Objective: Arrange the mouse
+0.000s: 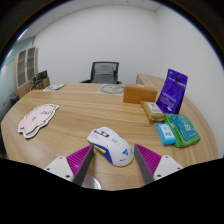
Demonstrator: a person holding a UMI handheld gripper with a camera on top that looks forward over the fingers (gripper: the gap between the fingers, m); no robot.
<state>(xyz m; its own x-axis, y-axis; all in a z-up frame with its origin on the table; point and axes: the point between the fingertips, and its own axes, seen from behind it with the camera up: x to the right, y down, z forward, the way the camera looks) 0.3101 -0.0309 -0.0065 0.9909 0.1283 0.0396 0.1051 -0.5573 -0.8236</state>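
Item: gripper, two fingers with magenta pads, recorded spread wide, nothing held. Item: white, rounded plastic computer mouse with blue trim, recorded lying on the desk just ahead of the fingertips and roughly between their lines, apart from both pads.

Risk, as judged: the smooth, domed shell could be squeezed out sideways if the pads were closed off-centre or too high on its curve; it could be skidded across the slick surface if one finger were brought against it first. A push to the right could carry it toward the teal flat box and the small blue box, noted near it.

Surface: curved light wooden desk. Also noted on it: a white cat-shaped mat with dark markings to the left; a purple upright card and a brown cardboard box farther off.

Room: black office chair beyond the desk; white walls; shelving at far left, contents not made out.
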